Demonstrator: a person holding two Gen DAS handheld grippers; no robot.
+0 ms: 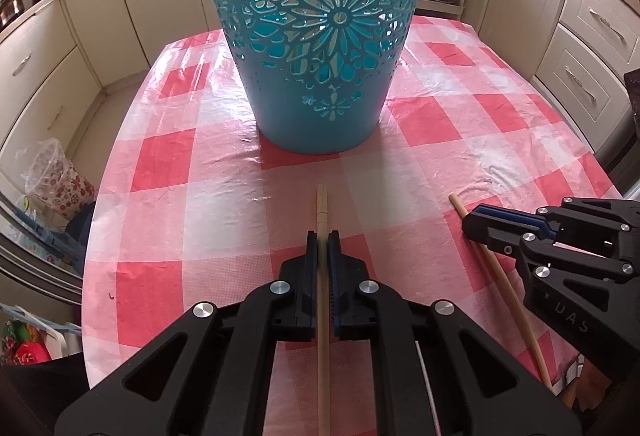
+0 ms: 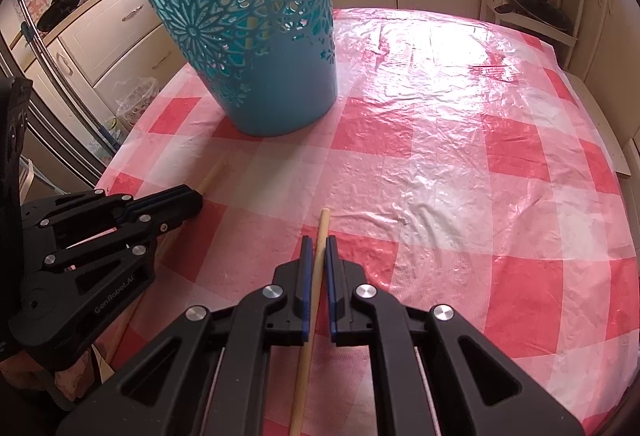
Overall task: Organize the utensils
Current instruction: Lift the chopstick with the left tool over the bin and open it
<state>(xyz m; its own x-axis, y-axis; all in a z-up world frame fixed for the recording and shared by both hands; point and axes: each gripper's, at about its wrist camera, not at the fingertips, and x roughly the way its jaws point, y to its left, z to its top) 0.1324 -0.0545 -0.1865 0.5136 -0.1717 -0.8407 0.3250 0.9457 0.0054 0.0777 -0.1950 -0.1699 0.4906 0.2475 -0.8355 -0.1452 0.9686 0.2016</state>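
I held both grippers pinched on light, stiff chopsticks: left gripper (image 1: 322, 236) on the left chopstick (image 1: 321, 212), right gripper (image 2: 319, 240) on the right chopstick (image 2: 322, 224) (slippery; grip mid-shaft).

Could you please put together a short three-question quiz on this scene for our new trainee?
1. True or false: the left gripper is shut on a pale wooden chopstick.
2. What does the right gripper hold? A) a metal spoon B) a second pale wooden chopstick C) nothing
3. Fill in: the tall teal plastic basket with flower cut-outs stands upright on the red-and-white checked ____.

Key: 1 true; 2 B; 3 tablecloth.
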